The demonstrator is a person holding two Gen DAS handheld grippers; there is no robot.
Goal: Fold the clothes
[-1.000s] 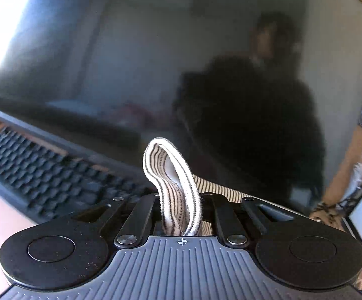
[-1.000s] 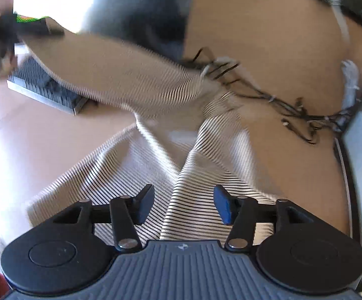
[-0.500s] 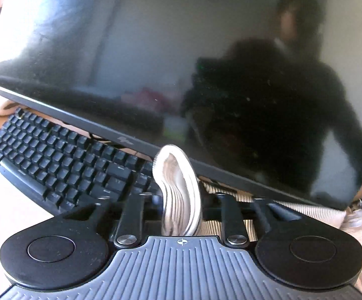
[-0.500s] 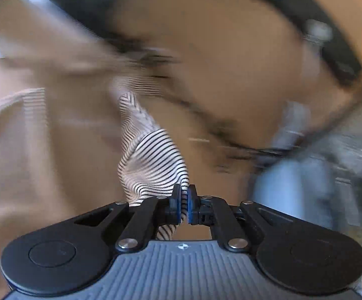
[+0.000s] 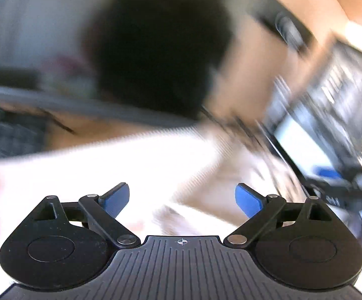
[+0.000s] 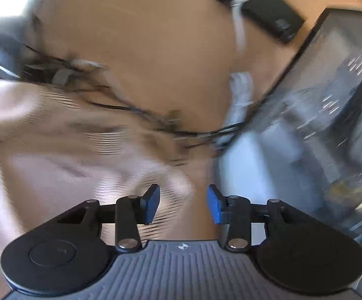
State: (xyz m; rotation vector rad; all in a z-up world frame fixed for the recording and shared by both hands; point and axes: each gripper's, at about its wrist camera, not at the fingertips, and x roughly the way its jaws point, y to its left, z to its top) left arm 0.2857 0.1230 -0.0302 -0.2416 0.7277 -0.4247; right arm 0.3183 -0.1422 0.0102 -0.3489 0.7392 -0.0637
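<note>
One striped garment (image 6: 56, 135), two monitors (image 5: 106, 37) (image 6: 331, 100), one keyboard (image 5: 8, 135), two grippers (image 5: 182, 200) (image 6: 183, 203)

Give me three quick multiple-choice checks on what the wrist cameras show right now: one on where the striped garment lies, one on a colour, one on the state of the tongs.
1. In the right wrist view, the striped garment lies
A. to the left on the desk
B. clamped in the right tongs
C. on the black strip

2. The finger pads are
A. red
B. blue
C. green

3. The left tongs are
A. shut on cloth
B. shut, empty
C. open, empty

Key: 1 A, cloth fills the left, nothing between the pads; 2 B, blue in both views; 3 C, wide gap with blurred cloth only beyond it.
</note>
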